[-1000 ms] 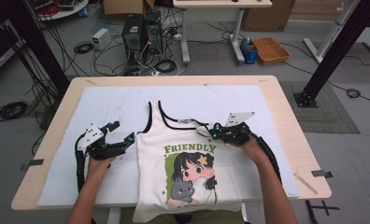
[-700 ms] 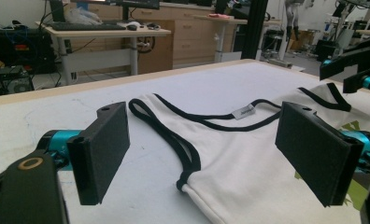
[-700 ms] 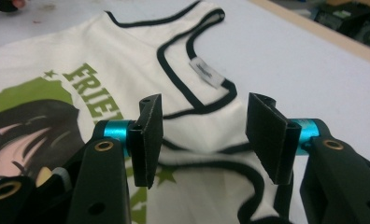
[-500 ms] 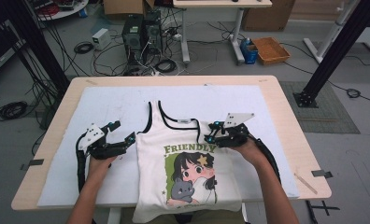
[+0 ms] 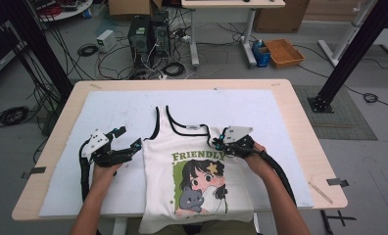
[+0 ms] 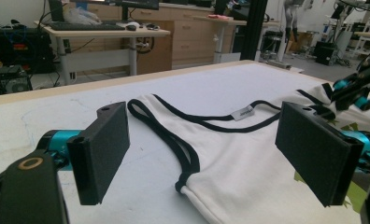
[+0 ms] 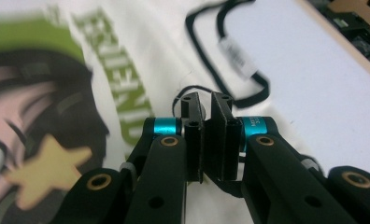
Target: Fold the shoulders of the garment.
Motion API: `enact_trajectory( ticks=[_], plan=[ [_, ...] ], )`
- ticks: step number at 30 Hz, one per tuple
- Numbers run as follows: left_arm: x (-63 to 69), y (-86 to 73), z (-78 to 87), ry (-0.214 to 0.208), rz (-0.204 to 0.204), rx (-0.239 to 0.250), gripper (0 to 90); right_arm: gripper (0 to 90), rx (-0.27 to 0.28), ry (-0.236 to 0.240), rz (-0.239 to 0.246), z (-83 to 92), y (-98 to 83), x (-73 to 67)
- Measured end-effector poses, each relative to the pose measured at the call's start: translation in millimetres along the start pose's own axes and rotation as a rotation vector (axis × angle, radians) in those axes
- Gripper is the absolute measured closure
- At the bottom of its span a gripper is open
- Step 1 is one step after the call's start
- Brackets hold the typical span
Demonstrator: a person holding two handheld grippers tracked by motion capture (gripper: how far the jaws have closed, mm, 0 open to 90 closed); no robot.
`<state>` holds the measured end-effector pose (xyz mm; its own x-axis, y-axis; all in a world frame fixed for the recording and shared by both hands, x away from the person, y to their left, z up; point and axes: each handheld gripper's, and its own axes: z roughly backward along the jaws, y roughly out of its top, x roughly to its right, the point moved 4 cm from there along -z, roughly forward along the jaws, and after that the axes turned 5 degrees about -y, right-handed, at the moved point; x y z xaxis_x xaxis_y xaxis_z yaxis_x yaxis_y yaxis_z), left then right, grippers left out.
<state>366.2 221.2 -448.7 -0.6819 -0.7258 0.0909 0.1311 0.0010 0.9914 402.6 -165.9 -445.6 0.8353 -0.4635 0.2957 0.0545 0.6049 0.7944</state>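
White tank top (image 5: pixel 197 176) with black trim lay flat on the pale cloth-covered table (image 5: pixel 280 112), its printed front facing up, with the green word "FRIENDLY" above a cartoon girl and a grey cat; the hem hung a little over the near edge of the table. The left gripper (image 5: pixel 129 138) hovered just beside the shirt's left armhole, near the black-trimmed edge, and its jaws were spread wide with nothing between them; in the left gripper view (image 6: pixel 202 154) the armhole trim and the neckline with its small white label were seen through the gap, and the pads did not touch the fabric. The right gripper (image 5: pixel 217 140) was at the other shoulder strap, close to the letter Y of the print. Its jaws had just been closing, and in the right gripper view (image 7: pixel 206 135) the two pads stood almost together with only a thin slit between them. A thin piece of black trim showed just beyond the tips, but I could not tell whether any cloth was really pinched between the pads. Both hands of the person came in from the near side of the table.
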Motion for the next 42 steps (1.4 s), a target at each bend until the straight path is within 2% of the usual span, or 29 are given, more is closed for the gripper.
enact_trajectory(
  ticks=[2,3,6,8,10,12,14,15,17,19,21,22,23,25,27,30,33,36,39,42],
  plan=[
    [0.0,0.2,0.2,-0.001,-0.003,0.0,17.6,84.9,0.056,0.018,-0.081,9.5,2.1,4.8],
    [-0.3,0.4,0.3,0.002,-0.004,0.001,17.6,84.9,0.076,0.018,-0.101,13.9,2.2,6.4],
    [-0.4,0.8,0.7,0.005,-0.004,0.004,17.6,84.8,0.111,0.035,-0.135,23.4,-1.8,5.2],
    [-0.3,1.4,1.3,0.007,-0.002,0.007,17.6,84.7,0.122,0.049,-0.154,27.7,-7.9,-0.7],
    [-0.4,1.5,1.4,0.006,-0.003,0.008,17.6,84.7,0.109,0.056,-0.138,32.1,-16.5,-7.9],
    [-0.4,1.0,0.7,0.005,-0.001,0.007,17.6,84.7,0.112,0.091,-0.149,36.8,-24.6,-15.1],
    [0.1,0.5,-0.2,0.002,-0.001,0.002,17.6,84.7,0.099,0.147,-0.154,38.9,-31.6,-24.5],
    [0.1,0.4,-0.7,0.004,-0.004,0.0,17.6,84.7,0.084,0.16,-0.129,38.0,-33.6,-28.3],
    [0.8,0.8,-1.1,0.003,-0.006,-0.004,17.6,84.7,0.045,0.192,-0.108,35.5,-35.3,-35.6],
    [1.3,1.4,-1.3,0.003,-0.009,-0.002,17.7,84.6,0.003,0.185,-0.095,32.3,-37.9,-37.2],
    [1.0,1.4,-1.3,0.004,-0.009,-0.004,17.6,83.8,-0.037,0.171,-0.086,29.7,-42.3,-35.8],
    [0.8,1.2,-1.5,0.002,-0.005,-0.003,17.6,81.9,-0.035,0.168,-0.09,29.7,-42.1,-35.7],
    [0.7,1.0,-1.8,0.003,-0.002,-0.002,17.7,75.6,-0.035,0.156,-0.094,29.8,-41.9,-35.3],
    [1.0,0.7,-2.8,-0.005,0.002,-0.009,17.9,54.2,-0.028,0.138,-0.126,30.0,-42.4,-32.2],
    [2.0,1.6,-5.8,-0.014,-0.001,-0.02,18.3,42.2,0.028,0.142,-0.198,34.6,-41.6,-26.1],
    [1.4,6.1,-12.6,-0.026,0.001,-0.032,20.5,29.8,0.125,0.066,-0.297,49.4,-41.8,-10.6],
    [-5.0,11.1,-23.9,-0.03,0.031,-0.059,20.7,24.1,0.209,-0.042,-0.386,64.4,-46.1,8.3],
    [-14.7,13.2,-39.9,-0.033,0.056,-0.131,21.3,22.2,0.241,-0.129,-0.422,72.4,-50.7,20.2],
    [-22.4,15.0,-58.0,-0.022,0.074,-0.208,21.4,22.1,0.255,-0.175,-0.434,75.4,-52.0,25.4],
    [-28.2,18.1,-75.7,-0.006,0.069,-0.274,21.6,22.1,0.251,-0.18,-0.432,75.4,-52.0,25.7]
  ],
)
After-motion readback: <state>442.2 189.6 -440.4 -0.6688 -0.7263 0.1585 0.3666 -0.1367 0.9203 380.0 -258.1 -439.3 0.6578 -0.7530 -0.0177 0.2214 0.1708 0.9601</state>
